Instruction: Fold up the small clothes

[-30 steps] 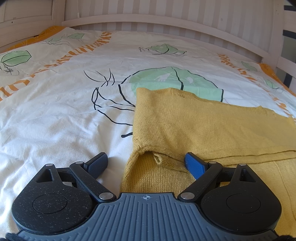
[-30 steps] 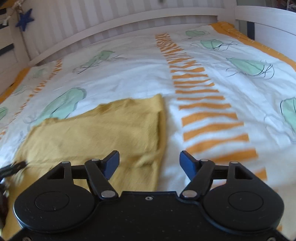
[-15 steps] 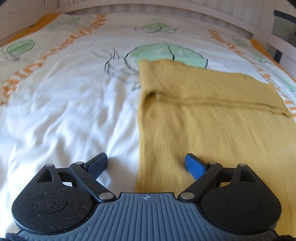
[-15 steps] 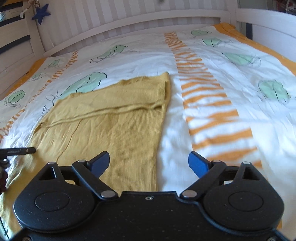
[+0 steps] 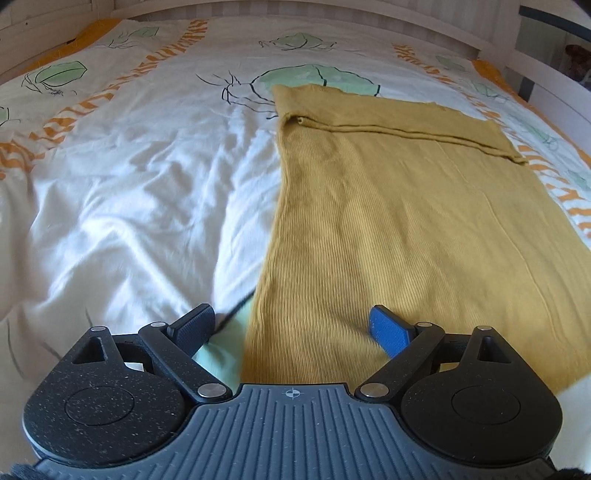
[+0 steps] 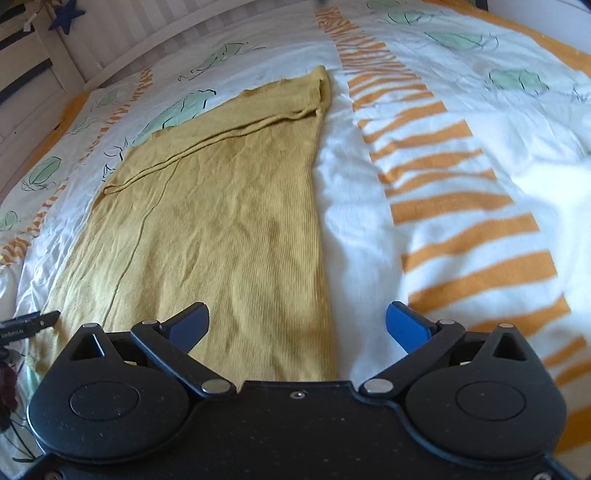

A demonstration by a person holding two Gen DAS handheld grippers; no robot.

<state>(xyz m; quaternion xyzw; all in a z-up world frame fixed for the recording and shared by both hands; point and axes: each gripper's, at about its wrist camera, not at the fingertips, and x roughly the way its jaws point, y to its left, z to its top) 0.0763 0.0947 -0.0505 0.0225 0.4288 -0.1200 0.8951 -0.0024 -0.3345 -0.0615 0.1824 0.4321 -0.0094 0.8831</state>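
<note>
Both my grippers hang empty above the mustard knit garment [image 5: 399, 206] on the leaf-print duvet [image 5: 140, 192]. My left gripper [image 5: 295, 328] gapes wide; my right gripper [image 6: 297, 325] has just been opening, nothing between its jaws.

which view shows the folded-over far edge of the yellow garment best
The left wrist view: the folded band runs sharp across the frame. The right wrist view shows the same band slanting away, smaller.

The left hand-held gripper [image 5: 293, 328] hangs with its jaws wide apart and empty above the near left edge of a mustard knit [image 5: 406, 221]. The knit lies flat on the bed [image 5: 129, 184], its far end folded over in a narrow band, with the wooden rail [image 5: 332, 7] beyond it.
</note>
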